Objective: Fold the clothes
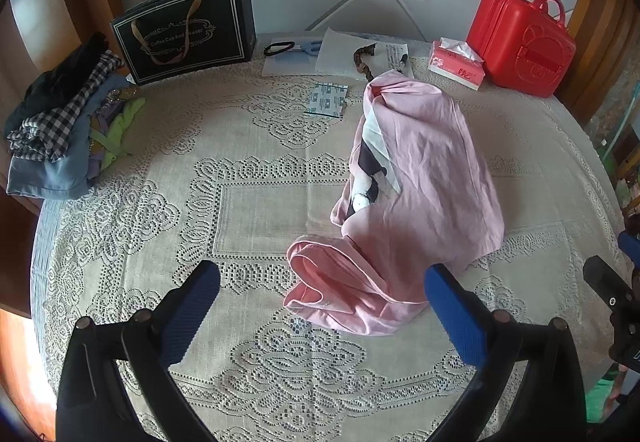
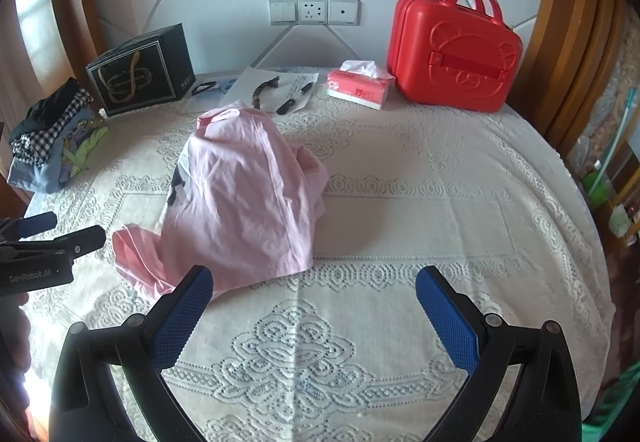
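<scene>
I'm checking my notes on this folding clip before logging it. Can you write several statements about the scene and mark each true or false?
1. The pink garment lies crumpled, not folded. True.
2. The left gripper is shut on the garment. False: its jaws are open and grip nothing.
3. The right gripper is open. True.
4. The tissue box sits beside the red case. True.
5. The clothes pile is next to the red case. False: it is at the opposite side, by the black box.
</scene>
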The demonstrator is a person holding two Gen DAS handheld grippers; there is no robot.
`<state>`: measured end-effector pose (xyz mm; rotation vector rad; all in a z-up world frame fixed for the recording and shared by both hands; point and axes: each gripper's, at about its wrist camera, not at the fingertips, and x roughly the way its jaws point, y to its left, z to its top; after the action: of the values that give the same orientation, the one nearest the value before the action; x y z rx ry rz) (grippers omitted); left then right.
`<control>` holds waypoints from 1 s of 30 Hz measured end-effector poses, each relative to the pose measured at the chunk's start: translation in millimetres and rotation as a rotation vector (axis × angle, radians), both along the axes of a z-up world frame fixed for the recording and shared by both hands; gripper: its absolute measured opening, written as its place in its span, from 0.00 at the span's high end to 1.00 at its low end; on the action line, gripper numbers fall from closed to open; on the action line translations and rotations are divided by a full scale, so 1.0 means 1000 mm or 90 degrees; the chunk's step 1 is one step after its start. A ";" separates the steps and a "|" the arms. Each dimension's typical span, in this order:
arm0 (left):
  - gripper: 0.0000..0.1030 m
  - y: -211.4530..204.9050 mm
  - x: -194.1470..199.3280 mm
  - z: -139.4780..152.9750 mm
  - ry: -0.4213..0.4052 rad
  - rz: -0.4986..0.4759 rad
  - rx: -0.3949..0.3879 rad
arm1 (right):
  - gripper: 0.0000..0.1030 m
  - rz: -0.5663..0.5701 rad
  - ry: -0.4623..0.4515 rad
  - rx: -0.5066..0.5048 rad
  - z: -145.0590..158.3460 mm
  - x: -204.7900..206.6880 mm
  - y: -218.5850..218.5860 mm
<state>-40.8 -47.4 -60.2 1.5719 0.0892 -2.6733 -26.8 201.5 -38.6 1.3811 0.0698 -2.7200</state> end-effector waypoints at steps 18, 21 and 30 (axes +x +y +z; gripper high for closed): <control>0.00 -0.005 -0.036 -0.090 -0.084 -0.023 0.024 | 0.37 0.027 -0.104 -0.066 -0.062 -0.071 -0.004; 0.37 0.000 -0.044 -0.115 -0.126 -0.044 0.046 | 0.22 0.035 -0.132 -0.043 -0.086 -0.088 -0.015; 0.82 0.008 -0.038 -0.067 -0.075 -0.081 0.087 | 0.97 0.096 -0.192 -0.046 -0.116 -0.105 -0.036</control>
<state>-78.4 -39.8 -127.0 1.8305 0.1783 -2.7127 -131.5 165.6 -154.3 1.6713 0.0509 -2.3429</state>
